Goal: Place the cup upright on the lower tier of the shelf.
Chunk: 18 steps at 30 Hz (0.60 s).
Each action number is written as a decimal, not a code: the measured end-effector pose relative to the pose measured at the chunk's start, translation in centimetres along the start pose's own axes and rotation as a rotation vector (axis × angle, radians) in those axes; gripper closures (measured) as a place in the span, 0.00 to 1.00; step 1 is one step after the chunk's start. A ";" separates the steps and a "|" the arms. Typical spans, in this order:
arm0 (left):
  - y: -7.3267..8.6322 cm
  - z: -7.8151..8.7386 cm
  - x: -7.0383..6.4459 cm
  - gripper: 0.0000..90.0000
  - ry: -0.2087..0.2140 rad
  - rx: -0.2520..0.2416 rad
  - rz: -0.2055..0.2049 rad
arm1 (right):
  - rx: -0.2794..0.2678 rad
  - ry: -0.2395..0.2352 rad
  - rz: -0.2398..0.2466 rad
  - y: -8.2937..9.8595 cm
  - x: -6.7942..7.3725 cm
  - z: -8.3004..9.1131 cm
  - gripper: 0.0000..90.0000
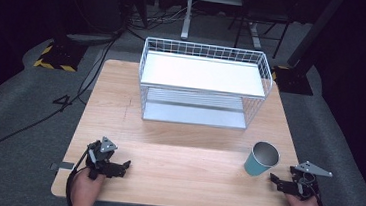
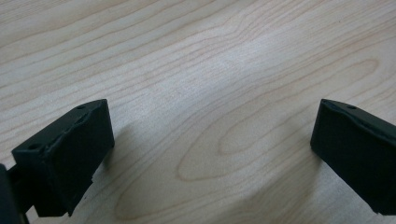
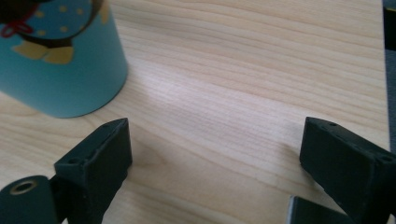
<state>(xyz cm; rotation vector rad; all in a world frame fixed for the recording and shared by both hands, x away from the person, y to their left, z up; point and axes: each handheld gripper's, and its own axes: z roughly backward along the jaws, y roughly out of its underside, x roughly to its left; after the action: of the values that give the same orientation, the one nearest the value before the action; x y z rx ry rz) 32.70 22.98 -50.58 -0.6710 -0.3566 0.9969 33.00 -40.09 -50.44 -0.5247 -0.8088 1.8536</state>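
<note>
A teal paper cup (image 1: 262,158) stands upright on the wooden table (image 1: 176,152) near its right front corner. In the right gripper view the cup (image 3: 60,60) shows a printed figure and sits just beyond the left jaw. My right gripper (image 1: 275,182) rests low at the table's front right, a little right of the cup, open with bare wood between its jaws (image 3: 215,154). Low over the front left of the table is my left gripper (image 1: 124,167), open as well, nothing between its jaws (image 2: 210,135).
A white wire rack (image 1: 202,84) with two shelves stands at the back middle of the table. Bare wood lies between the rack and the grippers. Beyond the table are grey carpet, cables (image 1: 71,98) and stand legs.
</note>
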 end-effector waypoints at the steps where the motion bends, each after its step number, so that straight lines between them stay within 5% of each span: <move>1: 0.0 0.0 0.0 0.00 0.000 0.000 0.003 | 0.001 -0.009 -0.002 0.0 0.0 0.1 0.11; 18: -0.3 -0.3 0.0 0.00 -0.010 0.000 0.020 | -0.084 -0.085 0.023 -0.2 2.2 4.1 0.09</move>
<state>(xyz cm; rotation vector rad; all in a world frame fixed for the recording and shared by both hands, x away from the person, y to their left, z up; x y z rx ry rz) 33.04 22.76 -50.58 -0.6712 -0.3597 1.0196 29.52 -39.26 -47.51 -0.5128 -0.9441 1.8793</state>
